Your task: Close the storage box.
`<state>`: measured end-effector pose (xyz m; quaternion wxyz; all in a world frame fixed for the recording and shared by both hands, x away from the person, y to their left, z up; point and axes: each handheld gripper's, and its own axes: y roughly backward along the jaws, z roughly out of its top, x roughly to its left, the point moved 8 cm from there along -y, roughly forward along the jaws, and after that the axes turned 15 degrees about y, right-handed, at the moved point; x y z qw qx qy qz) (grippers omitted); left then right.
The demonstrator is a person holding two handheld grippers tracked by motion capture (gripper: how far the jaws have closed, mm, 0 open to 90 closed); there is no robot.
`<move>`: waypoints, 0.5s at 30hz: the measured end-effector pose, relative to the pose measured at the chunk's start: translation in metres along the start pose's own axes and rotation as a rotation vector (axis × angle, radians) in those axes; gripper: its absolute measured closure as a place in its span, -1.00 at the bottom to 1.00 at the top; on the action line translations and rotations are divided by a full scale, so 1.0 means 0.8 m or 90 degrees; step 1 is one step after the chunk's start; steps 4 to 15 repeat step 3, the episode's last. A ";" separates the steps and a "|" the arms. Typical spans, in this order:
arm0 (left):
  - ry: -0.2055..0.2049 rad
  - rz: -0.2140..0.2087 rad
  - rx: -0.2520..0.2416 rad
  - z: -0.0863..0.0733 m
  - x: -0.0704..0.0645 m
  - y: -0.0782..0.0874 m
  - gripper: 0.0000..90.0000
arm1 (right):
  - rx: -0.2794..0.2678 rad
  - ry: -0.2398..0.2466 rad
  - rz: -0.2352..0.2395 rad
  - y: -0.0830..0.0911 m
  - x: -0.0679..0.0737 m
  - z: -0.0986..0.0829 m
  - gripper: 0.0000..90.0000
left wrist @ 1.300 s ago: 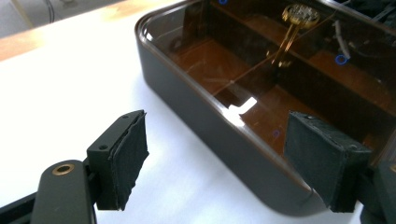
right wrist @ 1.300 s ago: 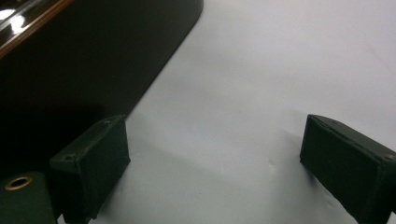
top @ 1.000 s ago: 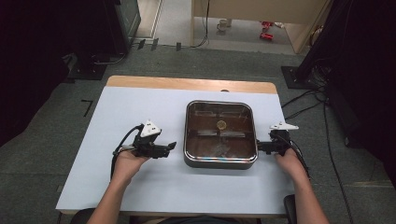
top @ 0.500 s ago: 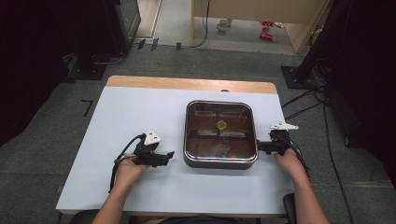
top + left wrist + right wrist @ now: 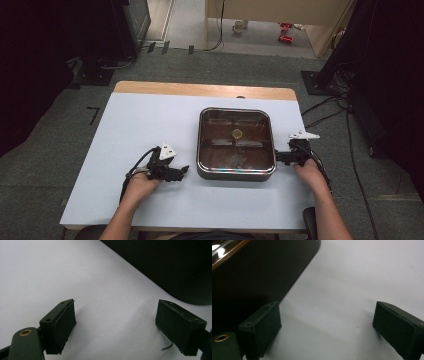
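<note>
The square dark metal pan with rounded corners and a brown glossy interior (image 5: 236, 144) sits right of centre on the pale blue-grey table (image 5: 130, 130). The right gripper (image 5: 281, 157) lies just beside the pan's right wall, pointing at it; its jaws stand wide, holding nothing. The left gripper (image 5: 181, 171) lies near the pan's left front corner, apart from it, jaws likewise wide and empty. The right hand is judged nearer to contact. The pan is nearly square, with no clear long axis. No brand, label or legible writing is seen.
</note>
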<state>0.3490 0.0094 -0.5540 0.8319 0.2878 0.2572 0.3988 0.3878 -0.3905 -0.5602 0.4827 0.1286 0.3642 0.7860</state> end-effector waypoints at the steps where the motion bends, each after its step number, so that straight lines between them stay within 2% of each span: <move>1: 0.000 0.000 0.000 0.000 0.000 0.000 -0.64 | 0.000 0.000 0.000 0.000 0.000 0.000 -0.84; 15: -0.001 0.001 -0.001 0.000 0.000 0.000 -0.64 | 0.000 0.000 0.000 0.000 0.000 0.000 -0.83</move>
